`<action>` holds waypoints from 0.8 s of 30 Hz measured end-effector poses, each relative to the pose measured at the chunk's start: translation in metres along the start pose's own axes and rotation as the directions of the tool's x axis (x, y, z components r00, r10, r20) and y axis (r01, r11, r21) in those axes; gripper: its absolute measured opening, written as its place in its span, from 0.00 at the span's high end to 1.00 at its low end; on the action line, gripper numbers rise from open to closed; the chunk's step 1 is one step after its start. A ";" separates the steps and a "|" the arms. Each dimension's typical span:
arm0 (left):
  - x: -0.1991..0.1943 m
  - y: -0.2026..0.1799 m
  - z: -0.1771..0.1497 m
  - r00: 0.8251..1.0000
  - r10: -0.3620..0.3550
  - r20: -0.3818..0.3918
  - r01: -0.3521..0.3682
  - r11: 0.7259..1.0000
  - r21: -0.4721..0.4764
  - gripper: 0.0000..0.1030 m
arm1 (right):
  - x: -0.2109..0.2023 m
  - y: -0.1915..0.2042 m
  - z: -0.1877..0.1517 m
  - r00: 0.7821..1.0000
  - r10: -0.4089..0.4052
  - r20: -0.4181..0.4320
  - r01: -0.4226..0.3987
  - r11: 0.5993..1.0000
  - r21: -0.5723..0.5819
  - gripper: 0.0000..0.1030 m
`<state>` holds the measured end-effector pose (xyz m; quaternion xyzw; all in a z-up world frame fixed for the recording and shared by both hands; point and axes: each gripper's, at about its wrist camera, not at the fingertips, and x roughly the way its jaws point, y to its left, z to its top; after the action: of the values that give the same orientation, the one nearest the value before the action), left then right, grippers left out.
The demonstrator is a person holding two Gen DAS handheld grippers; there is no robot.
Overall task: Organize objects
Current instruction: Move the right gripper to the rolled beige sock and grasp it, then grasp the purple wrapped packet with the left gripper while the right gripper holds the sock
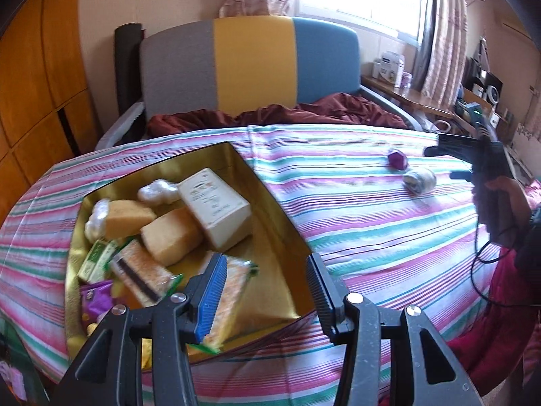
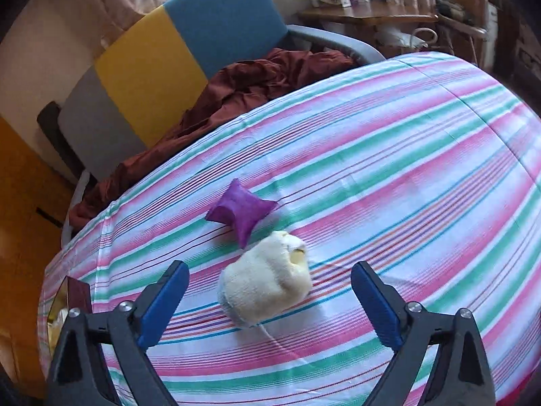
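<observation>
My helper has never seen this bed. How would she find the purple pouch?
Start at the striped sheet, on its open part away from the gold box. Two small things lie there close together: the purple pouch and a cream sock ball. The pouch is the pinched, pointy-cornered one, farther from the right claw.

Both grippers' jaws apart, empty

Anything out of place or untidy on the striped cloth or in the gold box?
Two things lie loose outside the gold-lined box: a purple crinkled packet and a cream rolled sock, side by side on the striped cloth. Inside the box, items lie jumbled at angles.
</observation>
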<state>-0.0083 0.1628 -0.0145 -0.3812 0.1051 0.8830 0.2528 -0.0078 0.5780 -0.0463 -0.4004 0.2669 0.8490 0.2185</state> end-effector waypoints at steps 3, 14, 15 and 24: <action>0.004 -0.013 0.004 1.000 -0.020 -0.008 0.020 0.999 0.029 0.52 | 0.012 0.017 -0.003 0.999 -0.033 -0.028 0.030 0.993 -0.111 0.01; 0.023 -0.071 0.033 0.989 -0.146 -0.031 0.149 0.982 0.117 0.52 | 0.025 0.020 -0.012 0.982 -0.180 -0.063 0.159 0.955 -0.252 0.35; 0.026 -0.075 0.035 0.987 -0.155 -0.040 0.159 0.980 0.121 0.52 | 0.021 0.015 -0.009 0.980 -0.191 -0.052 0.175 0.957 -0.230 0.35; 0.082 -0.131 0.062 0.965 -0.207 -0.162 0.237 0.952 0.194 0.52 | -0.001 -0.041 0.008 0.966 -0.252 -0.055 0.253 0.967 0.014 0.34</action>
<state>-0.0259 0.3275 -0.0303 -0.4226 0.1725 0.8037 0.3818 0.0124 0.6142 -0.0533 -0.4512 0.2283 0.8004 0.3220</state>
